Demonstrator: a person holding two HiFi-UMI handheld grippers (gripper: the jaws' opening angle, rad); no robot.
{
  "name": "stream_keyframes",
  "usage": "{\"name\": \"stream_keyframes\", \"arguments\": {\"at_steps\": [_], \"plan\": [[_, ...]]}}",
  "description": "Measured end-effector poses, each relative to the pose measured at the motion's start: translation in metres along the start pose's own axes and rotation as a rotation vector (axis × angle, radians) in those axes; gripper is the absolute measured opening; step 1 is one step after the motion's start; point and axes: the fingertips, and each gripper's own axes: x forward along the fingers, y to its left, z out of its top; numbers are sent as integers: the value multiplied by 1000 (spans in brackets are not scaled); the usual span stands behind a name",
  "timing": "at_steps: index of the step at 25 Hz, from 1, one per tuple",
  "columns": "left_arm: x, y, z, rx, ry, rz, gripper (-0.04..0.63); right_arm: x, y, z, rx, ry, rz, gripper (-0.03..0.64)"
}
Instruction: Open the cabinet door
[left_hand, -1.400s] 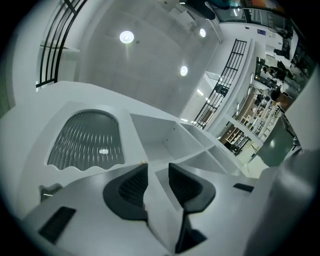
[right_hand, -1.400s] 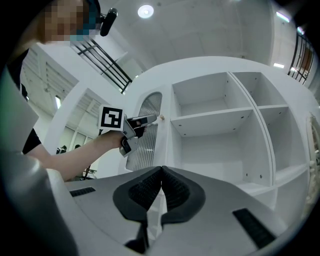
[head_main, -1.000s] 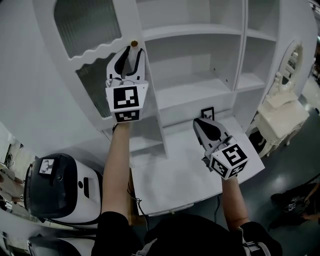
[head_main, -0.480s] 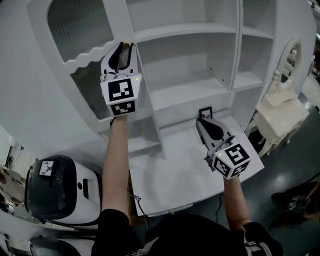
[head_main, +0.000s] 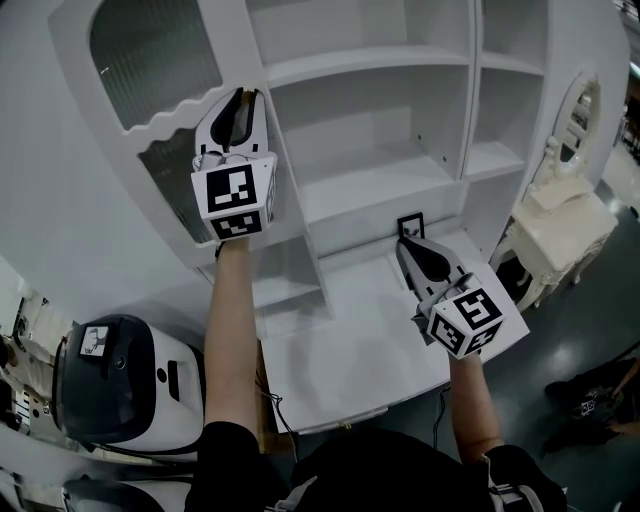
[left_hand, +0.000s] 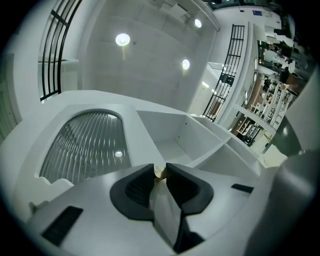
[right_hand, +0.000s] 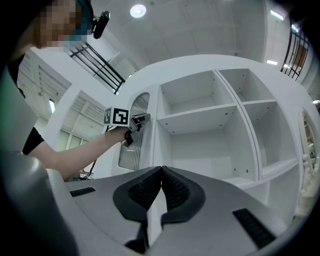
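White cabinet (head_main: 400, 130) fills the upper head view: open shelf bays at centre and right, all bare, and the cabinet door (head_main: 176, 122) on its left side. The door carries ribbed glass panes (left_hand: 85, 145), an arched one above a wavy rail and a second one below it. Its right edge runs along the left upright of the open bays; whether it stands cracked open cannot be told. A white desk (head_main: 340, 350) juts out under the shelves. To the right stands a cream dressing table (head_main: 565, 225) with an oval mirror, on a dark grey floor. At lower left there is a white-and-black machine (head_main: 110, 385). The person's left forearm (head_main: 232, 330) reaches up to the door's right edge, and the left gripper (head_main: 243, 100) points up at it, marker cube toward the camera. A small black-and-white marker card (head_main: 413, 226) stands at the back of the desk. The right gripper (head_main: 418, 250) hangs over the desk just in front of that card, well apart from the door; its fingers (right_hand: 145, 192) meet tip to tip with nothing between them. The left gripper's fingers (left_hand: 135, 187) have just been closing, and the door's small brass knob (left_hand: 159, 172) sits pinched between their tips. That knob is on the door's right edge, level with the wavy rail.
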Motion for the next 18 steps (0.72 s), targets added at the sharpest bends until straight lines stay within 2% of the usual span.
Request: {"name": "stream_keyframes", "arguments": {"at_steps": [6,18], "plan": [[-12,-3,12,-17,-36,-31,86,0,5,1,9,3,-16,17],[-66,1,46,-104,-132,-169,84,3,55,0,-2,21,-36,17]]}}
